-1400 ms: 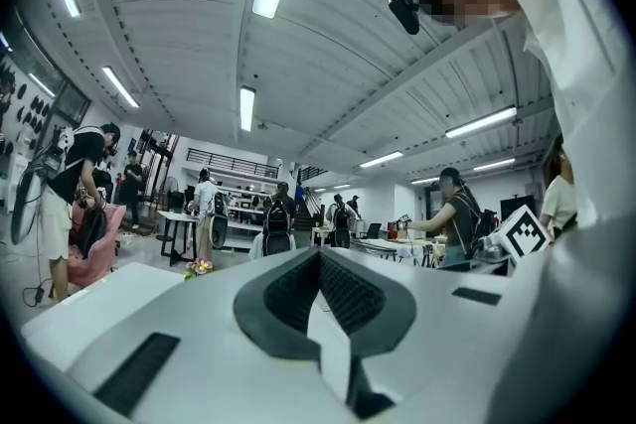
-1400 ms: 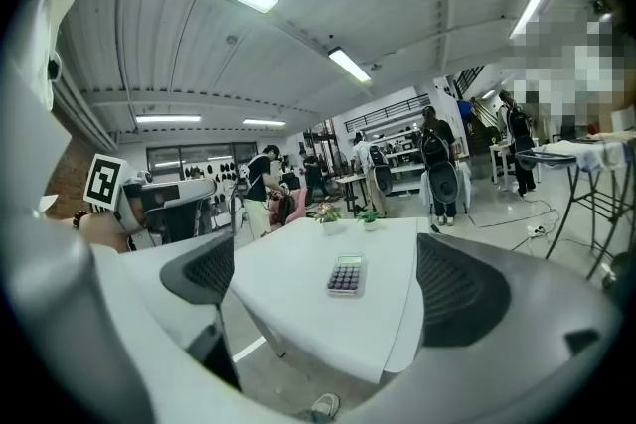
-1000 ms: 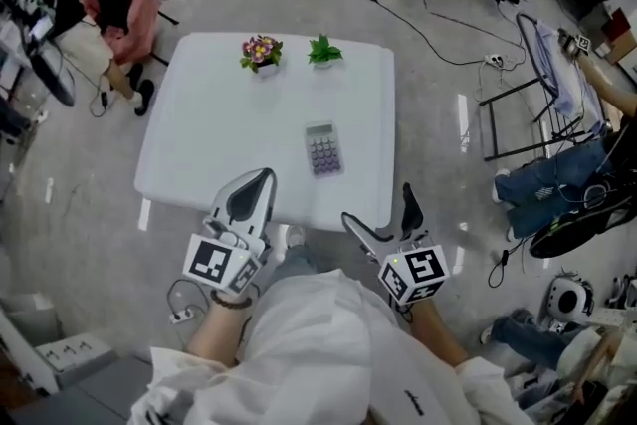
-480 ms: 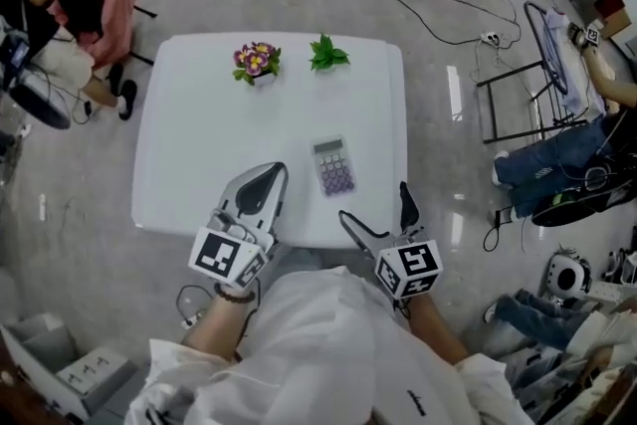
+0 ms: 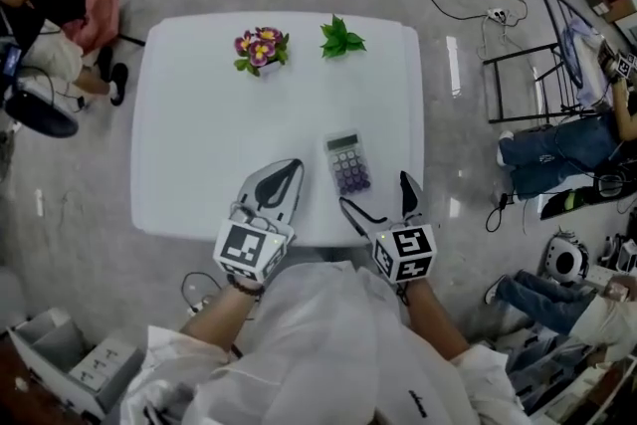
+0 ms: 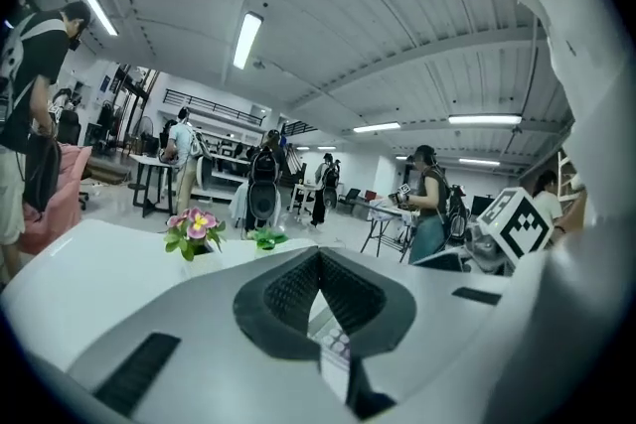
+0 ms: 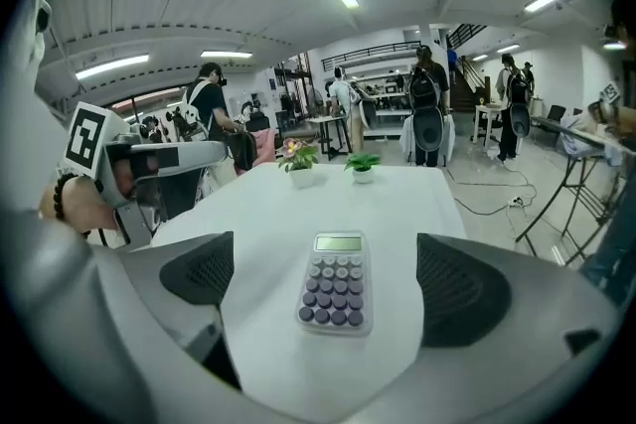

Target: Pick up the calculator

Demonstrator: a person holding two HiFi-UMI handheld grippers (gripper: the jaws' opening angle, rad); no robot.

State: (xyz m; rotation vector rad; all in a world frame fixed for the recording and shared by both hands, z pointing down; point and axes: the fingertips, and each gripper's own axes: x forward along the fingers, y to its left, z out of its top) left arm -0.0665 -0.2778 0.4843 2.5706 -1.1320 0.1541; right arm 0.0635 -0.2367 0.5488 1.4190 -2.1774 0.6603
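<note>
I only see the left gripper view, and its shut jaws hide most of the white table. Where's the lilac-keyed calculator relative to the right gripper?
Observer: The lilac-keyed calculator lies flat on the white table, centred just ahead of the right gripper, untouched.
Operator: Are its jaws open?
Observer: Yes, spread wider than the calculator.
Operator: Which way does it face?
Observer: Display end toward the table's far edge, where the pink-flowered pot and green plant stand.
</note>
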